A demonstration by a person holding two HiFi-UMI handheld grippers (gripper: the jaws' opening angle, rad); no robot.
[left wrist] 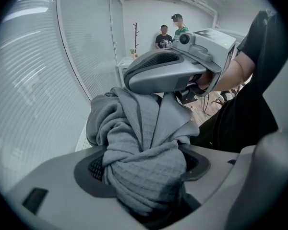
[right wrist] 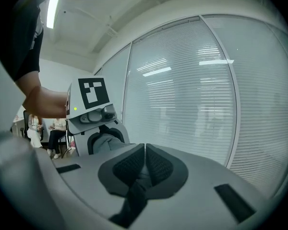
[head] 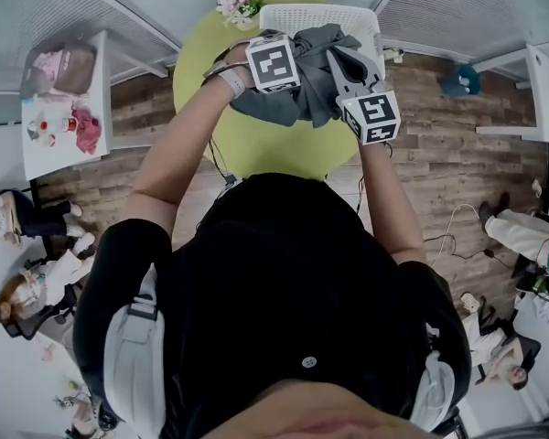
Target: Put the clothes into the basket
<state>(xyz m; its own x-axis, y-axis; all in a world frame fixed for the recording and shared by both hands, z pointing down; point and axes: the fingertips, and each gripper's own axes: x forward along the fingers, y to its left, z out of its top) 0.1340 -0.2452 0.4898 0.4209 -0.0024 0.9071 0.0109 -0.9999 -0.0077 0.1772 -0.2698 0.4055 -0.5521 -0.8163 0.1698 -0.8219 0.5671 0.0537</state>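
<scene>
Over the white basket point(head: 293, 15) at the far edge of the yellow table point(head: 256, 149), I hold a grey garment point(head: 304, 85) between both grippers, my left gripper point(left wrist: 145, 174) clamped on a thick bunch, my right gripper point(right wrist: 144, 164) pinched shut on a thin fold.

A round yellow-green counter point(head: 256, 149) lies below my fingers point(head: 341, 73), with pink flowers point(head: 240, 0) at its far edge, near them. Well to their left a white counter point(head: 64, 158) bears a pink bag point(head: 62, 67). Wooden floor point(head: 448, 149) spreads to their right, and slatted blinds point(right wrist: 192, 90) stand ahead.
</scene>
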